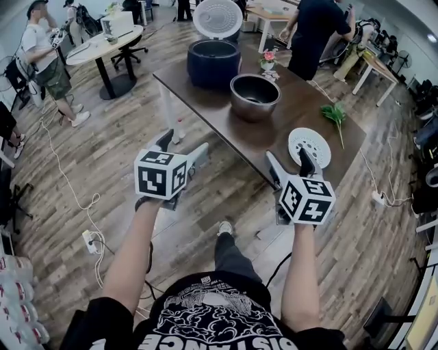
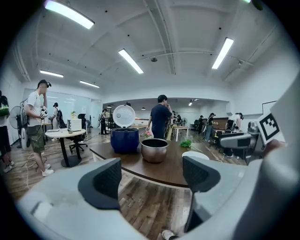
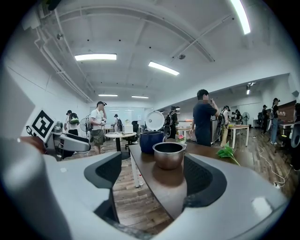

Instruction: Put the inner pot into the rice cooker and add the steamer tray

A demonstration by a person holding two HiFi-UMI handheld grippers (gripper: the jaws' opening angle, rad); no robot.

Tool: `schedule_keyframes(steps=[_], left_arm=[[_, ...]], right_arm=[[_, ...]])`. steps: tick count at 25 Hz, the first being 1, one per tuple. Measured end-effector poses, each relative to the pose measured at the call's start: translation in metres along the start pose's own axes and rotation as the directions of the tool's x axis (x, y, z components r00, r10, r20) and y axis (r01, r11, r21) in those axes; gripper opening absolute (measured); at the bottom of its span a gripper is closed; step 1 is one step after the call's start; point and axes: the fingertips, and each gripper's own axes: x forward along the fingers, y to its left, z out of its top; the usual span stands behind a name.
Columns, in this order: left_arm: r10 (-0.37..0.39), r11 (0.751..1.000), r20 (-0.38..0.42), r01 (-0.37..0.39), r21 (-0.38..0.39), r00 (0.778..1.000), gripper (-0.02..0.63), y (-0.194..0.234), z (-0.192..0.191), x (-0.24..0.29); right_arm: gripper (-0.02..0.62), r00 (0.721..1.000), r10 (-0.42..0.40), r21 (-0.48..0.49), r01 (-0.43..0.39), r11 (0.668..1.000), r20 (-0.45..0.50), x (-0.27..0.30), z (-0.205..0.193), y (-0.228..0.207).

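Left gripper [image 1: 183, 147] and right gripper [image 1: 288, 163] in my hands, both wide open and empty, short of the table [image 1: 287, 117], pot [image 1: 254, 96] mid-table beside the cooker [image 1: 213, 63] at its far left corner, tray [image 1: 309, 146] by the near edge.

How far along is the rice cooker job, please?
Nothing is placed yet; the rice cooker just stands with its lid open. The inner pot sits on the table beside it, and the steamer tray lies there too. Nothing is in hand: the left gripper and right gripper are open and empty, short of the table. Both placements remain.
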Motion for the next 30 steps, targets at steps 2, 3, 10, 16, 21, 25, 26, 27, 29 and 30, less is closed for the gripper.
schedule_keyframes(steps=[2,3,10,16,21,25,26,27,29,30], left_arm=[[0.002,1.000,0.006,-0.002,0.005,1.000,0.411,0.002,0.003,0.011],[0.003,1.000,0.011,-0.003,0.003,1.000,0.411,0.003,0.006,0.018],[0.010,1.000,-0.006,-0.010,0.018,1.000,0.411,0.027,0.025,0.077],[0.015,1.000,-0.015,-0.015,0.013,1.000,0.411,0.046,0.047,0.133],[0.000,1.000,-0.022,0.000,0.007,1.000,0.411,0.053,0.059,0.178],[-0.007,1.000,-0.025,0.007,0.001,1.000,0.411,0.058,0.069,0.212],[-0.007,1.000,-0.027,0.007,0.001,1.000,0.411,0.060,0.071,0.220],[-0.007,1.000,-0.029,0.007,0.002,1.000,0.411,0.062,0.074,0.228],[-0.006,1.000,-0.032,0.006,0.001,0.999,0.411,0.065,0.080,0.243],[-0.006,1.000,-0.033,0.006,0.001,0.999,0.411,0.067,0.083,0.251]], right_arm=[[0.400,1.000,0.001,0.011,-0.001,1.000,0.006,0.011,0.000,-0.007],[0.400,1.000,0.002,0.013,-0.002,1.000,0.006,0.018,0.000,-0.011],[0.400,1.000,0.004,0.025,-0.004,1.000,-0.002,0.081,0.007,-0.038],[0.400,1.000,-0.001,0.029,0.002,1.000,-0.016,0.135,0.023,-0.066],[0.400,0.999,-0.016,0.030,0.017,0.999,-0.036,0.171,0.027,-0.090],[0.400,0.999,-0.023,0.037,0.024,0.999,-0.039,0.198,0.032,-0.110],[0.400,0.999,-0.026,0.041,0.027,0.999,-0.039,0.206,0.034,-0.115],[0.400,0.999,-0.028,0.044,0.029,0.999,-0.040,0.213,0.035,-0.120],[0.400,0.998,-0.030,0.046,0.032,0.998,-0.046,0.228,0.038,-0.130],[0.400,0.998,-0.031,0.048,0.034,0.998,-0.048,0.234,0.039,-0.135]])
